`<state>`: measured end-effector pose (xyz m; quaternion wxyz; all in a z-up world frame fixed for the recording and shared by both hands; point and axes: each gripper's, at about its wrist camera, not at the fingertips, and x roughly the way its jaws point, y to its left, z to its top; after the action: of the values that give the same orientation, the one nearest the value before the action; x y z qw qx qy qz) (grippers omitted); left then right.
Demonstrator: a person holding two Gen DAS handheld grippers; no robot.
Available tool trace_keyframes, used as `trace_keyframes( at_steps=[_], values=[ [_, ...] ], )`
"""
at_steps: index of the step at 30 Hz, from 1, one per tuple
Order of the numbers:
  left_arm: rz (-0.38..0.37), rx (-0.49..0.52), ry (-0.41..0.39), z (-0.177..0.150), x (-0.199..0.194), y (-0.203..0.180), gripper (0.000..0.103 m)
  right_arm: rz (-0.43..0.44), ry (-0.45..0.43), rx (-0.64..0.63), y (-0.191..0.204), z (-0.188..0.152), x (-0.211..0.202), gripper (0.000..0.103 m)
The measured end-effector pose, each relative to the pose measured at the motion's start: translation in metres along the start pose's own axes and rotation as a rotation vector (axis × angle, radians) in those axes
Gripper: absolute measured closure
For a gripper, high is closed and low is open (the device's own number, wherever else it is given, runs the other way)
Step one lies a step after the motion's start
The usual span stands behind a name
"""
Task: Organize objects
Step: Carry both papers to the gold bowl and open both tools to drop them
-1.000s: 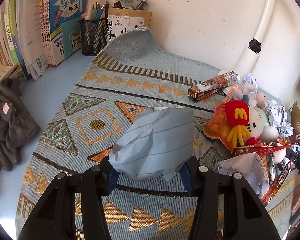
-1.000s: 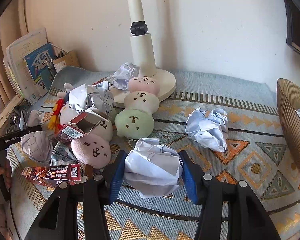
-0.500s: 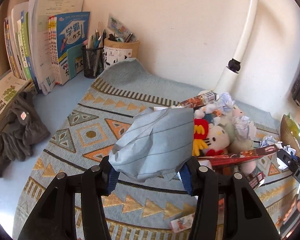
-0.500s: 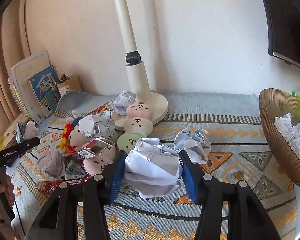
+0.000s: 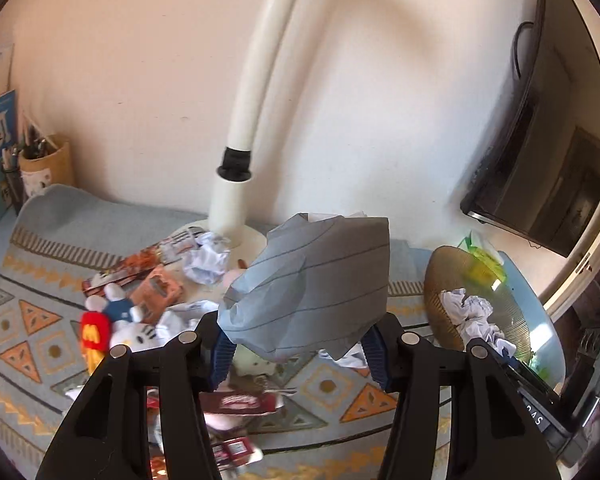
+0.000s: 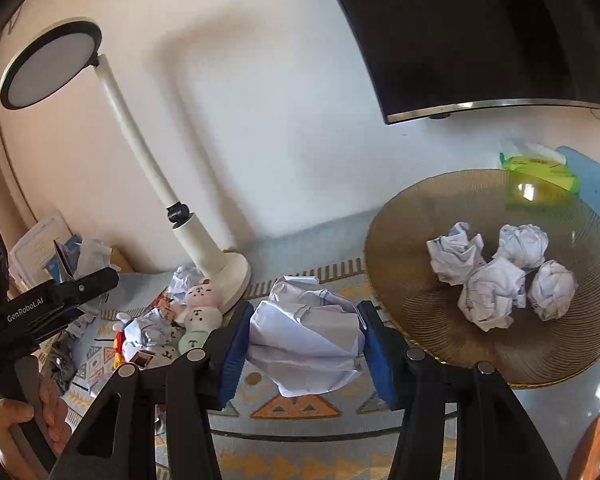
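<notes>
Both hand-held grippers pinch crumpled paper near ribbed bowl (image 6: 420, 312).

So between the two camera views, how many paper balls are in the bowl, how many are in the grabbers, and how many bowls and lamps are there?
Paper balls in the bowl: 4
Paper wads held: 2, one each in left gripper and right gripper
Bowl: 1
Desk lamp: 1
Total: 8

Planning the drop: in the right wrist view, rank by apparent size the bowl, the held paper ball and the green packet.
1. Glass bowl, largest.
2. Held paper ball; nearness to the camera inflates it.
3. Green packet, smallest, though farthest.
</notes>
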<state>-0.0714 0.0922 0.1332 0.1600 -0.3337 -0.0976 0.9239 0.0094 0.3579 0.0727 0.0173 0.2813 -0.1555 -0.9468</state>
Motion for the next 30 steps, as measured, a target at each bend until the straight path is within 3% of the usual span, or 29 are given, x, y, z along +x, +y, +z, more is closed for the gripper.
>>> trace_keyframes(
  at_steps=[5, 11, 17, 25, 26, 27, 28, 29, 30],
  values=[
    [-0.103, 0.072, 0.036, 0.003, 0.044, -0.068, 0.052, -0.133, -0.014, 0.026, -0.041, 0.015, -0.007, 0.051],
    [-0.169, 0.139, 0.075, -0.007, 0.074, -0.123, 0.052, -0.266, -0.032, 0.078, -0.080, 0.024, -0.010, 0.051],
    [-0.197, 0.195, 0.103, -0.015, 0.096, -0.159, 0.052, -0.325, -0.045, 0.105, -0.103, 0.026, -0.013, 0.051],
    [-0.217, 0.225, 0.089, -0.017, 0.109, -0.177, 0.051, -0.327, -0.043, 0.130, -0.117, 0.027, -0.008, 0.051],
    [-0.234, 0.223, 0.097, -0.018, 0.112, -0.177, 0.048, -0.322, -0.042, 0.136, -0.117, 0.027, -0.007, 0.044],
    [-0.264, 0.216, 0.106, -0.019, 0.114, -0.175, 0.047, -0.309, -0.036, 0.148, -0.119, 0.027, -0.005, 0.016],
    [-0.302, 0.198, 0.126, -0.019, 0.117, -0.172, 0.034, -0.285, -0.019, 0.167, -0.121, 0.027, -0.001, 0.000],
    [-0.341, 0.176, 0.154, -0.021, 0.121, -0.170, 0.006, -0.247, -0.005, 0.192, -0.124, 0.025, 0.002, 0.000],
    [-0.385, 0.152, 0.175, -0.021, 0.124, -0.167, 0.001, -0.204, 0.018, 0.228, -0.128, 0.024, 0.006, 0.000]
  ],
)
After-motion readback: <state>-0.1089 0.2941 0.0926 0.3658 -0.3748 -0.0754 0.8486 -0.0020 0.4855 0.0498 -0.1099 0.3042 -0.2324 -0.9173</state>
